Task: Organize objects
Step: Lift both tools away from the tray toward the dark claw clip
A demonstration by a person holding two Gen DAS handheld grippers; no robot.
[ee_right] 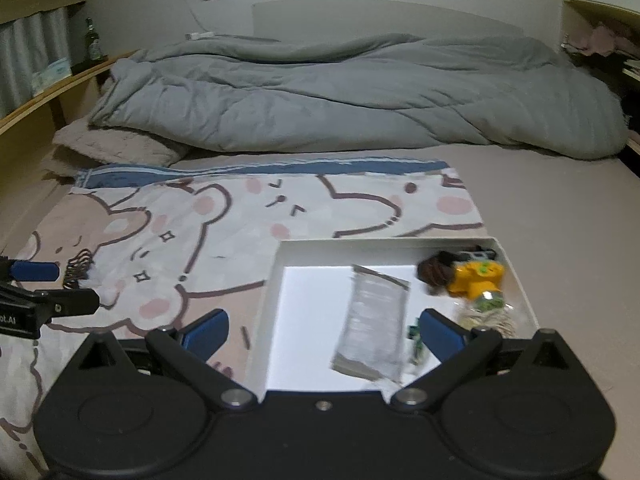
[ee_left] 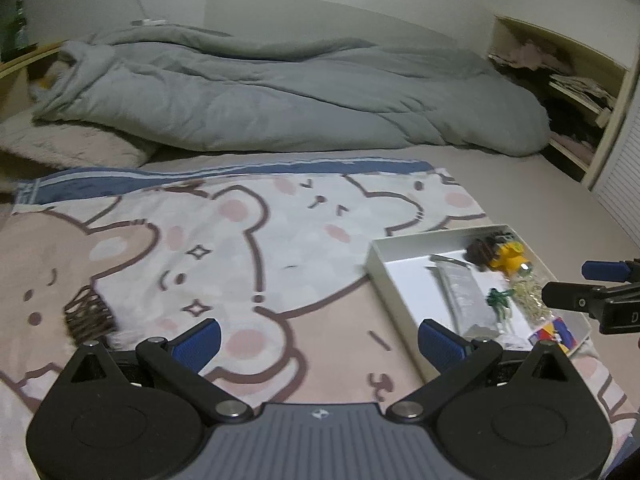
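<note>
Both the left gripper (ee_left: 318, 340) and the right gripper (ee_right: 322, 330) stand spread wide, holding nothing. The white box (ee_right: 276, 276) with small items lies near the cartoon blanket's (ee_left: 248, 240) right edge; a brown hair clip (ee_left: 88, 314) lies apart at the left, with bare blanket between them.

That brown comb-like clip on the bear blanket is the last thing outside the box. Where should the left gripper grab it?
Judging from its pose, take the brown clip across its solid spine, not the teeth. It lies flat on the blanket, so bring the open left gripper down from above; blur hides finer detail.
</note>
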